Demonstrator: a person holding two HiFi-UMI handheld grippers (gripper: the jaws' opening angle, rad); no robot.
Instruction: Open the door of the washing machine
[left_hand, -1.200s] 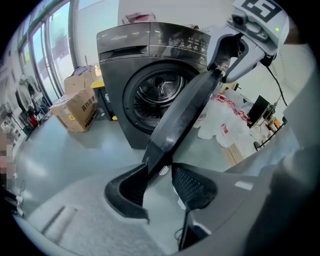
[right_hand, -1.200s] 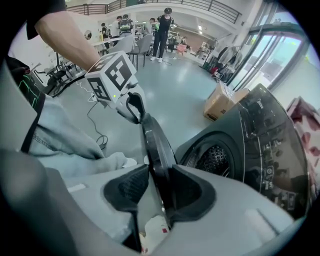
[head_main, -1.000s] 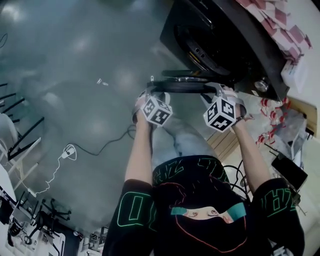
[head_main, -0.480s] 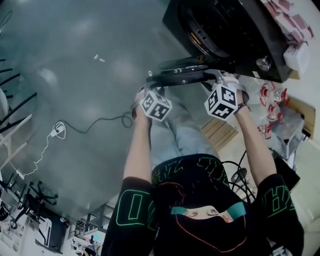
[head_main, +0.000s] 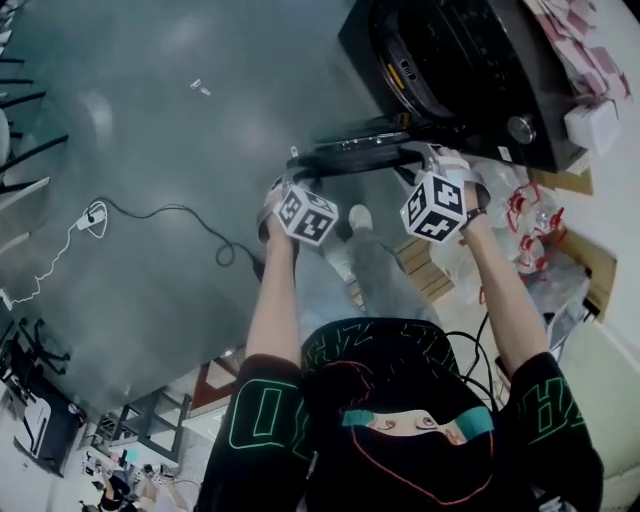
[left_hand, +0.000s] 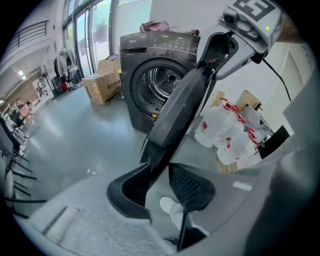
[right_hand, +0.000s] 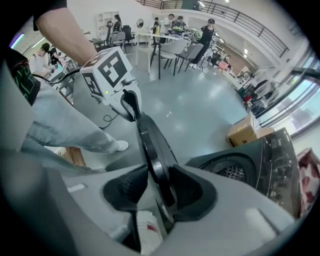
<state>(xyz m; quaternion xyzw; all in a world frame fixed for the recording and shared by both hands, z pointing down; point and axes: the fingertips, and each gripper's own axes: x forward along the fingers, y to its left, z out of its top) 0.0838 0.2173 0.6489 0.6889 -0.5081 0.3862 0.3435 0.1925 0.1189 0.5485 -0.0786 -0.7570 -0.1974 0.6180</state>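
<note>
The dark washing machine (head_main: 470, 70) stands at the top right of the head view with its drum uncovered. Its round door (head_main: 350, 155) is swung out and shows edge-on in front of me. My left gripper (head_main: 295, 172) is shut on the door's outer rim. My right gripper (head_main: 425, 160) is shut on the same door, nearer the machine. In the left gripper view the door (left_hand: 180, 110) runs up from between my pads (left_hand: 160, 182) to the right gripper (left_hand: 214, 62), with the machine (left_hand: 157, 85) behind. The right gripper view has the door (right_hand: 152, 145) wedged between its pads (right_hand: 160, 187).
White bags with red ties (left_hand: 225, 132) and a wooden pallet (head_main: 420, 265) lie right of the machine. Cardboard boxes (left_hand: 102, 85) stand to its left. A cable (head_main: 150, 215) runs across the grey floor. My shoe (head_main: 360, 217) is below the door. People and chairs (right_hand: 170, 30) are far off.
Both grippers have moved with the door as it swung farther away from the machine's front. My view has shifted, and a shoe now shows beneath the door.
</note>
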